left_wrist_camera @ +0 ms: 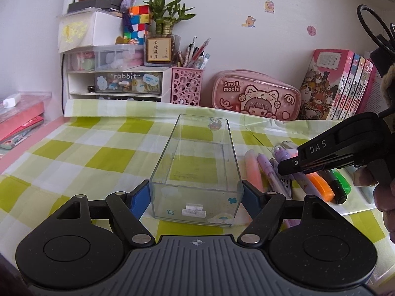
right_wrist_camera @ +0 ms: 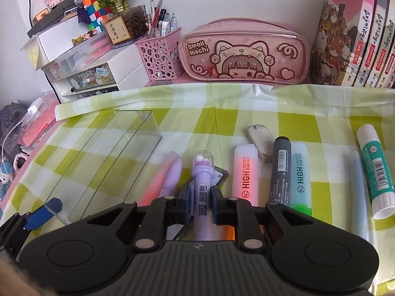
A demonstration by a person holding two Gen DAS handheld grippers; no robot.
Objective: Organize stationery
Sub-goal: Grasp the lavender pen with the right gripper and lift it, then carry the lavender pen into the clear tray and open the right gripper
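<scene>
A clear plastic box [left_wrist_camera: 197, 172] stands on the green checked cloth, and my left gripper [left_wrist_camera: 196, 198] is shut on its near end. The box also shows in the right wrist view [right_wrist_camera: 111, 153]. My right gripper [right_wrist_camera: 200, 203] is shut on a purple pen with a clear dome cap [right_wrist_camera: 202, 172], right of the box. Beside it lie a pink highlighter [right_wrist_camera: 245, 172], a dark grey marker [right_wrist_camera: 280, 170], a mint highlighter [right_wrist_camera: 300, 172], a worn eraser [right_wrist_camera: 261, 140] and a glue stick [right_wrist_camera: 377, 170]. In the left wrist view the right gripper [left_wrist_camera: 284, 166] sits over the pens [left_wrist_camera: 271, 172].
A pink "Small mochi" pencil case [right_wrist_camera: 244, 54], a pink lattice pen holder [right_wrist_camera: 160, 56] and a row of books [right_wrist_camera: 358, 32] line the back wall. White drawers with a plant and cube [left_wrist_camera: 118, 74] stand at the back left. Pink folders [left_wrist_camera: 19, 120] lie at the left edge.
</scene>
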